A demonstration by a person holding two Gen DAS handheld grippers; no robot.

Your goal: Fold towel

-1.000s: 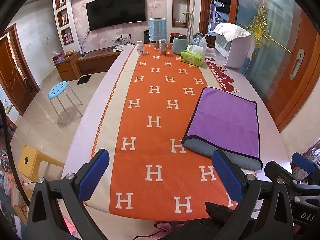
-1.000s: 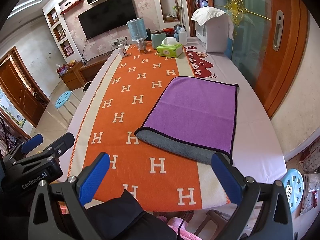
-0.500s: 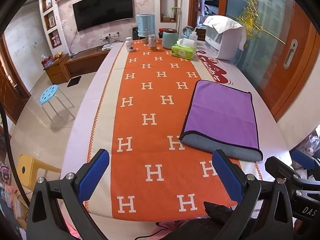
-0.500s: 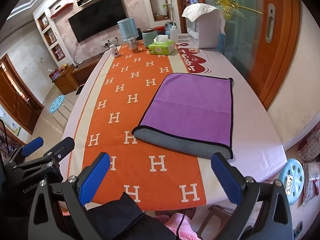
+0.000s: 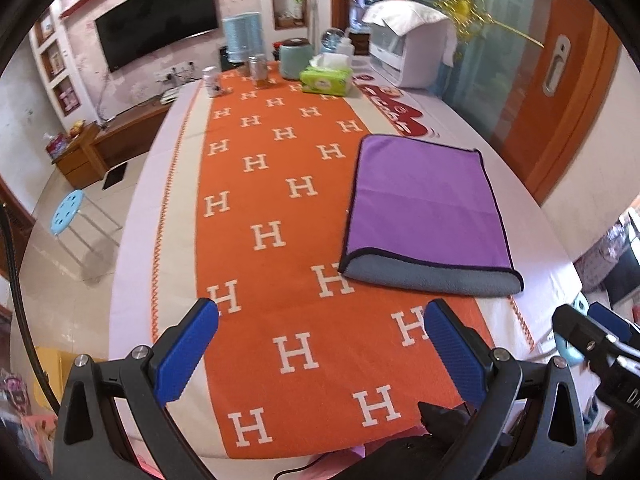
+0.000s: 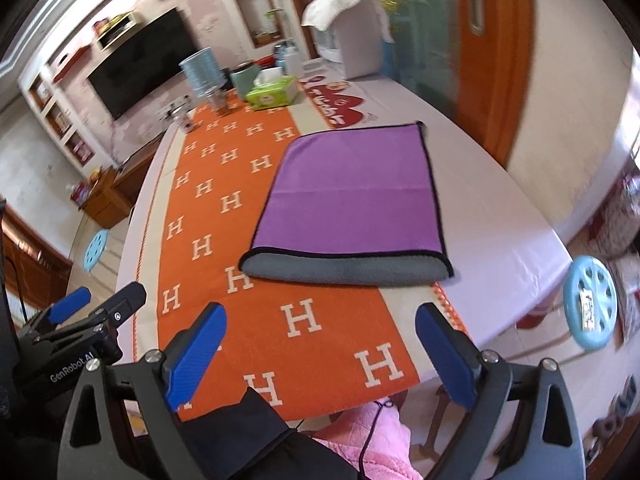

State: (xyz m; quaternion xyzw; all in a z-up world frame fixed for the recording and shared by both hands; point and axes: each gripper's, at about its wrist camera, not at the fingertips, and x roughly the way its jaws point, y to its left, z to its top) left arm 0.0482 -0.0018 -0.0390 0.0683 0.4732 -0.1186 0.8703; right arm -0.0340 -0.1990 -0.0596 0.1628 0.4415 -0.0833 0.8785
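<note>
A purple towel (image 5: pixel 428 196) with a black hem lies flat on the right side of the table, its near end turned to show a grey underside (image 5: pixel 432 276). It also shows in the right wrist view (image 6: pixel 352 196). My left gripper (image 5: pixel 320 344) is open and empty, above the orange cloth, near and left of the towel's grey end. My right gripper (image 6: pixel 320 352) is open and empty, near the table's front edge, short of the towel.
The table carries an orange H-patterned runner (image 5: pixel 276 200). At its far end stand a green tissue box (image 5: pixel 326 80), jars, a teal pot and a white appliance (image 5: pixel 404 52). Blue stools stand at left (image 5: pixel 68 212) and right (image 6: pixel 592 308).
Both grippers have moved forward and a little right toward the towel, which looms larger and nearer. Both jaws stay open. The towel has not moved.
</note>
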